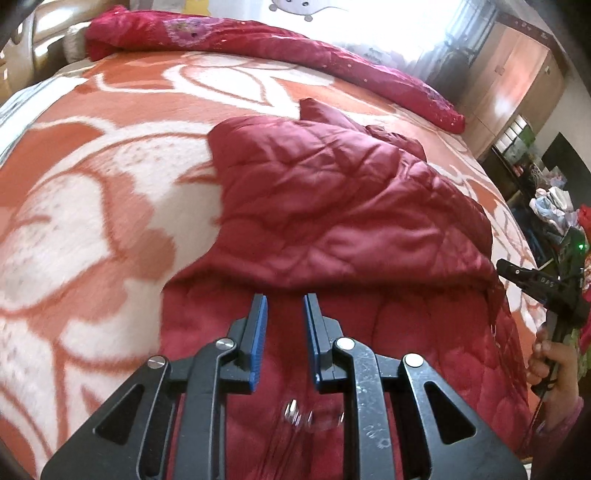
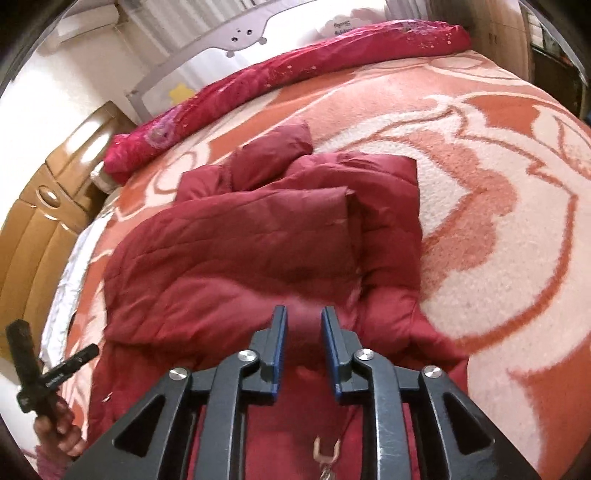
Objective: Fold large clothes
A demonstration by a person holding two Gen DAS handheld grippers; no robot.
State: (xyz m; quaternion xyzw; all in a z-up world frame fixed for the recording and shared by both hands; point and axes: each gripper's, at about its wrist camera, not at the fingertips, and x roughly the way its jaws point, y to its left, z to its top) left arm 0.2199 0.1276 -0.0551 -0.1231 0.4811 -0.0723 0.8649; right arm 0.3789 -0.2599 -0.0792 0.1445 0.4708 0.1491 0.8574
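Fabric of a dark red quilted jacket [image 1: 332, 206] is being seen spread across an orange-and-cream floral blanket [image 1: 92, 221] on a bed, with one flap already laid over the body, so the fold is judged to be partly made. The jacket is lying directly ahead of and below both sets of jaws, its long axis running away from the near edge of the bed toward a crimson rolled quilt [image 1: 229, 33] at the far side.

The left gripper [image 1: 284, 306] is being held over the near part of the garment with its jaws slightly parted and nothing between the blue pads. The right gripper [image 2: 303, 319] is likewise being held with its jaws a little apart; a blurred hump of red cloth is being seen in the gap, but the pads are not judged to be pressing on it.

The right gripper appears nearer the folded flap's corner, the left nearer the jacket's open side toward the blanket, so the next grasp is being judged as a matter of which near edge is taken.

The near hem is being cut off beneath the gripper bodies. A small metal piece [image 2: 325, 458], perhaps a zip pull, is being shown only blurred. Each opposite handset and a hand [image 1: 554, 362] are being glimpsed at the frame edges.
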